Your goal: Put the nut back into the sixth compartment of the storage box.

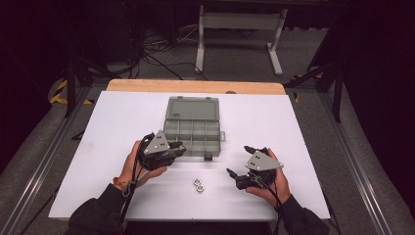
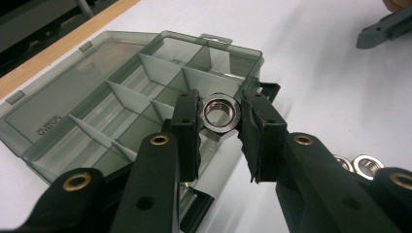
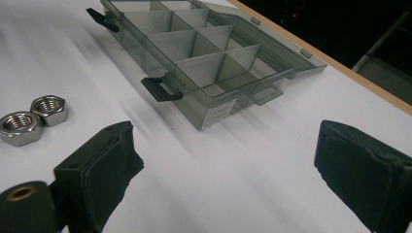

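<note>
Left hand-held gripper (image 2: 219,127): my pads clamp a nut (image 2: 220,115) by its flats, held above the near edge of the open box (image 2: 97,104).
Right hand-held gripper (image 3: 223,165): jaws wide, nothing between, over the worktop (image 3: 252,160).
Spare nuts (image 3: 31,120): two, touching, on the worktop.
Risk: thin grip; nut could twist out, or land across a divider.
Views: left gripper view shows the grip; in the high view it is probably hidden.
</note>
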### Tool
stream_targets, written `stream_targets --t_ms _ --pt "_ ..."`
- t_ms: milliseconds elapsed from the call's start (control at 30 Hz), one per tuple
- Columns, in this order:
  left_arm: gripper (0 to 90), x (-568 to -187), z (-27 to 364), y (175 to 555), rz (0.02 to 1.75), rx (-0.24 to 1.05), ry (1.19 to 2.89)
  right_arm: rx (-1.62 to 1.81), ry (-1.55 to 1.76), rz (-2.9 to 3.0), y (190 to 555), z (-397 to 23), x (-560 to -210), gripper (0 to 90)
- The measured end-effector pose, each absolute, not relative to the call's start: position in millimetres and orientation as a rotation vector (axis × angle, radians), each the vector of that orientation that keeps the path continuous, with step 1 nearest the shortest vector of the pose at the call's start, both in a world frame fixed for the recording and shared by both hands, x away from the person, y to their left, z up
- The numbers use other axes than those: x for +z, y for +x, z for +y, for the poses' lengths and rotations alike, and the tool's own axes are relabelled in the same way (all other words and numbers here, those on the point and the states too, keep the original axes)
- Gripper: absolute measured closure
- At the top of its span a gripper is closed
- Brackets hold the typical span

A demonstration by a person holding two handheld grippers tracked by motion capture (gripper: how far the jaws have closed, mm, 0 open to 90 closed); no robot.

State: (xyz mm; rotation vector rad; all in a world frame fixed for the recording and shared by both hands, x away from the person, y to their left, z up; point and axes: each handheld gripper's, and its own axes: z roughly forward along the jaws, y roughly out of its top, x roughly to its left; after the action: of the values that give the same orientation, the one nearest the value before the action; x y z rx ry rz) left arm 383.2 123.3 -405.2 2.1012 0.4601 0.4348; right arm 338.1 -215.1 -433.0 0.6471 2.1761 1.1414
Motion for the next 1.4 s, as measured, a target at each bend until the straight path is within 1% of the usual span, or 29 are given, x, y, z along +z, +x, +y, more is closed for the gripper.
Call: stream_targets --t_ms 600,1200,1400 --pt "70.0 -408 124 407 0.525 0.43 2.082 1.142 0.648 2.181 338 -215 -433 8.3" --pt "69.9 -423 118 432 0.581 0.409 2.104 1.133 0.647 2.19 339 -215 -435 8.2" --pt "70.0 -427 117 434 0.591 0.397 2.114 1.13 0.646 2.192 340 -215 -435 8.2"
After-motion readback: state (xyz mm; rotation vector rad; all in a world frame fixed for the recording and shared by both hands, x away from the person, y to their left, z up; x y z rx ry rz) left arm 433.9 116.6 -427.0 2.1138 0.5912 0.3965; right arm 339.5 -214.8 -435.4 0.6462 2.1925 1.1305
